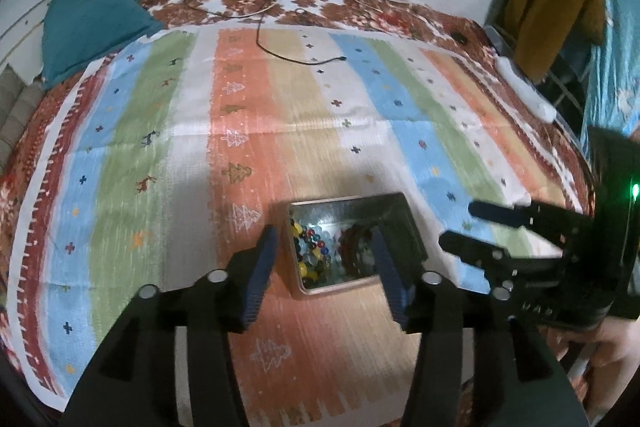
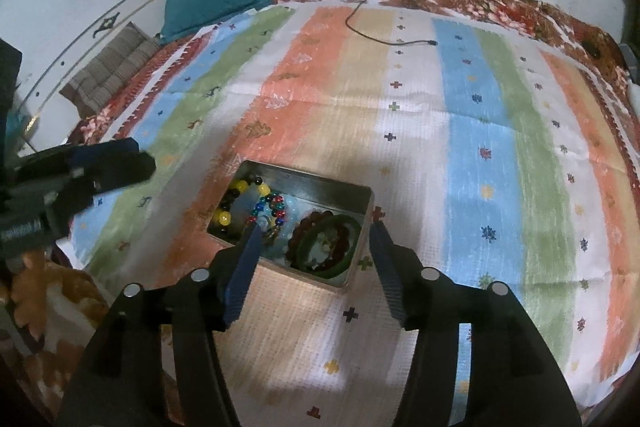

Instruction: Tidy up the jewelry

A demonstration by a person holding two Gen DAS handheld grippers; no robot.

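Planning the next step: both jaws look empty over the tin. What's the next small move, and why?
Probably back both grippers away and look for a lid. The left gripper and right gripper stand open and empty, and the bead strands and green bangle already lie inside the tin; no jewelry shows on the cloth.

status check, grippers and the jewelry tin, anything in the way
Left gripper open, empty. Right gripper open, empty, above tin. Beaded bracelets and green bangle inside tin. Nothing blocking; black cable lies far off.
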